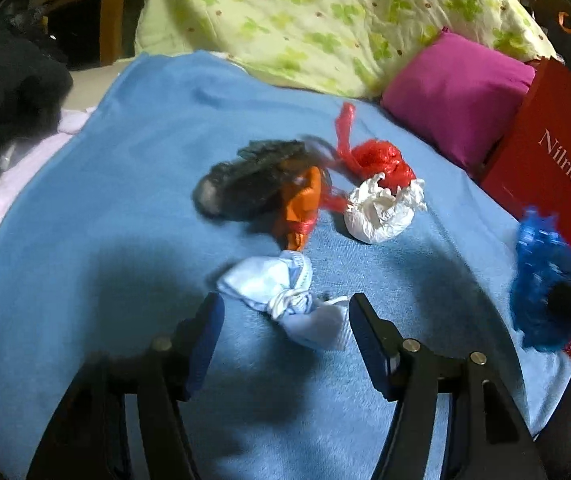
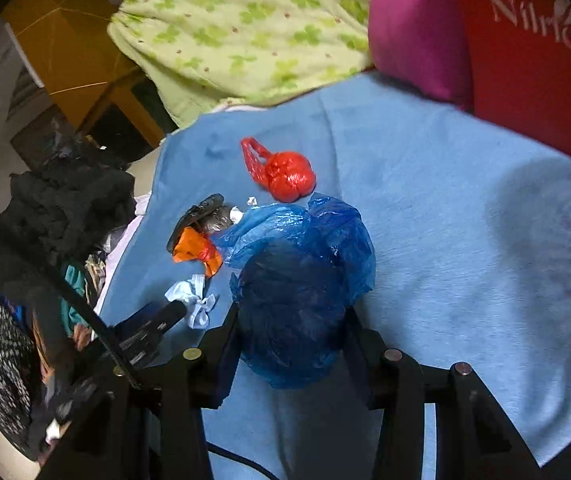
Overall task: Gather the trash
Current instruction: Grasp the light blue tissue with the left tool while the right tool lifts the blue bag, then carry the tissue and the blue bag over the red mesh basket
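A bed covered with a light blue blanket (image 1: 133,168) holds several small bundles of trash near its middle. The right gripper (image 2: 291,320) is clamped on a blue plastic bag (image 2: 305,280), which bulges between its two black fingers and hangs above the blanket; in the left wrist view the same bag shows blurred at the right edge, just in front of a red paper bag (image 1: 557,160) printed with white lettering.

The left gripper (image 1: 285,312) has its jaws apart, hovering low over a knotted pale blue bundle (image 1: 281,288) that lies on the blanket partly between the fingertips; the pads do not press on it.

Beyond that bundle, toward the head of the bed, lie an orange wrapper (image 1: 301,208) tied with red string, a crumpled black bag (image 1: 245,188) touching it, a white paper wad (image 1: 381,212) and a knotted red plastic bag (image 1: 373,160) just behind the wad.

At the head of the bed rest a pale green floral quilt (image 1: 305,20) and a magenta pillow (image 1: 457,96). A heap of dark clothing (image 2: 61,200) sits off the left edge of the bed.
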A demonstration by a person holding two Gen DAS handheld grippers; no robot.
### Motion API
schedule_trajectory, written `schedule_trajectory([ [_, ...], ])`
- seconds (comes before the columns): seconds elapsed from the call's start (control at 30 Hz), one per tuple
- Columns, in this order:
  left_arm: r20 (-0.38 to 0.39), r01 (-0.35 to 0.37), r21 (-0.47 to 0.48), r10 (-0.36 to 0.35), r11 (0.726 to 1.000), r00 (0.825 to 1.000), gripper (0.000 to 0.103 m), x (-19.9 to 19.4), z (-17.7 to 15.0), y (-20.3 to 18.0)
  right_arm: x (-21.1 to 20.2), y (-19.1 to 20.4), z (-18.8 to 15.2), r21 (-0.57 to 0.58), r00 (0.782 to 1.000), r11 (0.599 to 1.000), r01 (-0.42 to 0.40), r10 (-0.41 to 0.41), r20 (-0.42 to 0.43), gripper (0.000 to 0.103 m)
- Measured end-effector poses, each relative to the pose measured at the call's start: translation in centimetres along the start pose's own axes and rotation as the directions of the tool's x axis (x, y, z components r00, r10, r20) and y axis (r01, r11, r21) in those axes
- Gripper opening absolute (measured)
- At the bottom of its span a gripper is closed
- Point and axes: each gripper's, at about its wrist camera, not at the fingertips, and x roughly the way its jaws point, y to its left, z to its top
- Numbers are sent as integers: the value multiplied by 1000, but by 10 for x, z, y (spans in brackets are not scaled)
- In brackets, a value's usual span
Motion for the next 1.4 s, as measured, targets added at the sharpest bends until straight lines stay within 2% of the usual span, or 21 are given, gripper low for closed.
schedule_trajectory([
  [0.13,-11,4,4,-4,1000,1000,65,10,0,-3,-10,5,-9,-43,1000,999,2,-1,22,49],
  [0.2,-28,23,4,-23,1000,999,45,15,-2,-3,-11,8,-12,-58,1000,998,-5,6,27,49],
  [0.23,-44,39,9,-38,999,998,31,17,-3,-4,-13,9,-13,-65,1000,998,-7,8,29,49],
  [0.37,-35,24,60,-22,998,999,21,13,-9,-9,-26,16,-16,-103,998,994,-19,25,59,49],
  [0.53,57,28,116,-35,993,998,20,-24,-17,-20,-57,27,-15,-160,989,986,-46,67,132,49],
  [0.63,109,-11,133,-4,991,994,20,-51,-22,-25,-76,34,-14,-200,982,979,-44,79,171,49],
  [0.8,169,-22,97,5,995,986,20,-97,-23,-39,-103,45,-14,-251,970,967,-45,103,220,49],
  [0.87,194,-45,103,24,994,981,20,-115,-19,-48,-113,46,-13,-253,965,966,-49,111,237,49],
  [1.03,289,-106,165,55,981,956,20,-163,-6,-82,-143,44,-11,-266,947,963,-34,116,300,49],
  [1.3,346,-145,196,70,970,936,20,-199,4,-124,-191,26,-8,-248,914,968,-23,121,387,49],
  [1.4,351,-155,201,77,967,933,20,-206,5,-136,-201,23,-8,-247,907,969,-22,123,403,49],
])
